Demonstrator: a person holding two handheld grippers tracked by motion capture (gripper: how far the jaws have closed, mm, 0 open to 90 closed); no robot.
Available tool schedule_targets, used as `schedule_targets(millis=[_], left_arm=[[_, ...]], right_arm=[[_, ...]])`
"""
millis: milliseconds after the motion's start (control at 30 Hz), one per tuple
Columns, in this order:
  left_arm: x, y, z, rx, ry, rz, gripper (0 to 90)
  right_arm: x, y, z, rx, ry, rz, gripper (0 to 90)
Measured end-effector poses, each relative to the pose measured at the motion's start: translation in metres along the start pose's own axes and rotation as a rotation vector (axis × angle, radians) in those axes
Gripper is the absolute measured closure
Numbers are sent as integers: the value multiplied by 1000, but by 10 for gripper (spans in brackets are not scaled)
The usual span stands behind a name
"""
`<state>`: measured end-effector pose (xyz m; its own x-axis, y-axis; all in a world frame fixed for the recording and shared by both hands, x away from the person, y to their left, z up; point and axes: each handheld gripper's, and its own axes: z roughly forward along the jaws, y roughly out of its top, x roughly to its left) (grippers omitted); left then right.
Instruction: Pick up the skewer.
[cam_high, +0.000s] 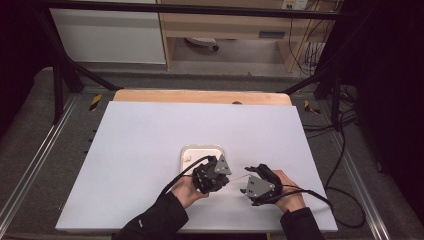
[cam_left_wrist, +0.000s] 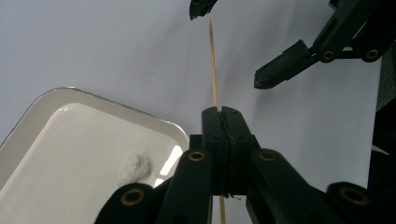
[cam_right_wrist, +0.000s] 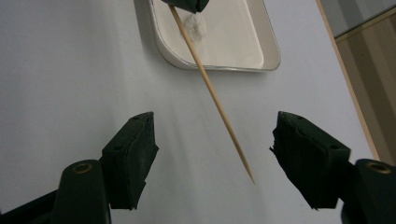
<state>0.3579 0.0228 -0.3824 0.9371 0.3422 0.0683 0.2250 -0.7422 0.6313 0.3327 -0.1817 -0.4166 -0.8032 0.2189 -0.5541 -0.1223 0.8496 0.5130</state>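
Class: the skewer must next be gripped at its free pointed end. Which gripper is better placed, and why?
Right. The right gripper is open with the skewer tip between its fingers; the left gripper is shut on the skewer.

A person in black long sleeves (cam_high: 159, 220) works with two handheld grippers of matte black plastic. The left gripper (cam_high: 210, 176) and the right gripper (cam_high: 254, 185) each carry a grey three-cornered plate on top and trail a black cable. Brass-coloured pivot pins (ringed like eyelets) dot the linkages, and the blocky jaws end in ribbed, rough-edged pads (cam_right_wrist: 135, 154) with small screws set into their sides.
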Motion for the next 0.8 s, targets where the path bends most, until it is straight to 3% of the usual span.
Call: schedule_targets(millis=[200,267,300,600,633,667,800], left_arm=[[-2,5,1,9,-14,13,890],[-3,6,2,11,-15,18,890],[-4,7,3,11,-17,20,890],[-8,12,4,19,-28,43,890],[-8,12,4,21,-30,46,890],[-8,13,5,21,-33,45,890],[-10,14,6,27,-34,50,890]], right_arm=[[-1,3,0,6,1,-72,386],[0,3,0,4,0,-73,397],[1,3,0,7,-7,-100,423],[3,3,-1,9,-8,-165,540],[5,3,0,9,-10,-147,551],[3,3,-1,15,-18,-186,560],[4,3,1,17,-9,-204,598]])
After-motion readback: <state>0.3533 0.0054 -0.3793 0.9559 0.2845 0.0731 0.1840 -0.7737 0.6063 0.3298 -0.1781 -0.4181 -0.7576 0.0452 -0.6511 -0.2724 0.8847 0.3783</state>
